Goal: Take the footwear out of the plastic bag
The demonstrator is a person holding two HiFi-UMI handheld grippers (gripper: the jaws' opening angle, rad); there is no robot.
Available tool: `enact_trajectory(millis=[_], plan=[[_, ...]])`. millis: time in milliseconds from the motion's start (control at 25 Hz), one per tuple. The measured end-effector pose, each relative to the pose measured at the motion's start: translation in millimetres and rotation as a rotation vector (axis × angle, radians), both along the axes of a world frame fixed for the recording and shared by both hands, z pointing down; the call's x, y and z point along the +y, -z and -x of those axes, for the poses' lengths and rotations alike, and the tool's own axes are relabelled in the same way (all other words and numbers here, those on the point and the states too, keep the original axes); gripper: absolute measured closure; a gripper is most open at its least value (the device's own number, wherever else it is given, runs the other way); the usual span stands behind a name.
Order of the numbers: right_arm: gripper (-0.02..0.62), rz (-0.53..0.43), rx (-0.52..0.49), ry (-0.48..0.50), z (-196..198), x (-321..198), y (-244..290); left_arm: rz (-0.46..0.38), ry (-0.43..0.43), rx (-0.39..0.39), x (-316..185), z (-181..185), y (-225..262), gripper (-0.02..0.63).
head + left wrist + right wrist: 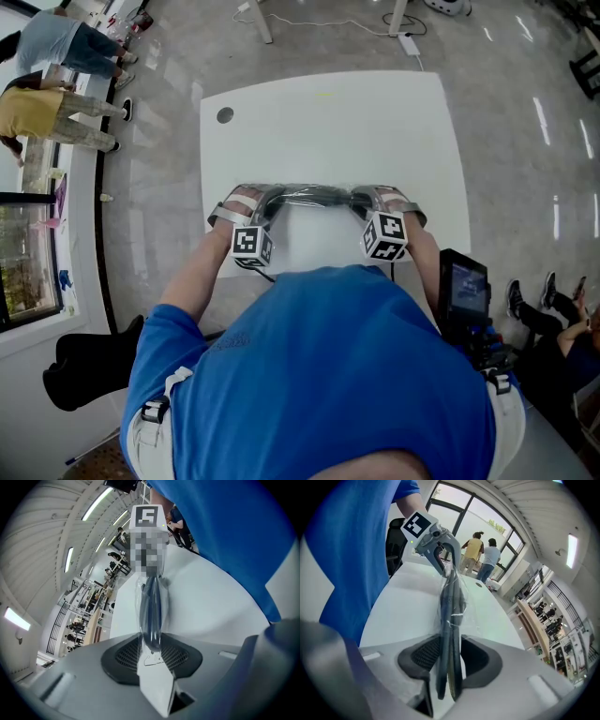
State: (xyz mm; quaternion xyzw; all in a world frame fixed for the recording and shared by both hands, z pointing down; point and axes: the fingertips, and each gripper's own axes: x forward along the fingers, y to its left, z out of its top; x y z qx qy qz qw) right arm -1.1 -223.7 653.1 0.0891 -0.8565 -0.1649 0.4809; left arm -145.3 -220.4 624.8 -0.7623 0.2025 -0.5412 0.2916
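Shirt [328, 375] nearest | head view: bag [309, 195] spans both grippers above table [328, 122] | own views only: left gripper [151, 644] pinches bag, right gripper [449, 667] clamps bagged footwear [449, 616]

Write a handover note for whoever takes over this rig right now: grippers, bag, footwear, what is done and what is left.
Left gripper: shut on one end of the plastic bag.
Right gripper: shut on the other end, gripping the dark footwear through the film.
The bag spans between the two grippers over the white table, near its front edge.
Done: bag gripped at both ends.
Left: the footwear is all inside the bag; open the bag and pull it out.
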Motion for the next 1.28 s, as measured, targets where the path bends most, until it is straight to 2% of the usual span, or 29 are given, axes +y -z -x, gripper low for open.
enact_trajectory(millis=[200,640,1040,1280], plan=[[0.500,-0.007,0.039,-0.019,-9,-3,-4,0.000,-0.006,0.000,0,3,-1,0.502],[0.508,0.045,0.092,-0.117,-68,-12,-21,-0.016,0.030,0.011,-8,15,-9,0.583],[0.463,-0.023,0.062,-0.102,-41,-17,-9,0.000,0.050,0.028,-8,11,-2,0.594],[0.499,-0.020,0.102,-0.091,-38,-11,-12,0.008,0.060,0.017,-4,16,0,0.594]])
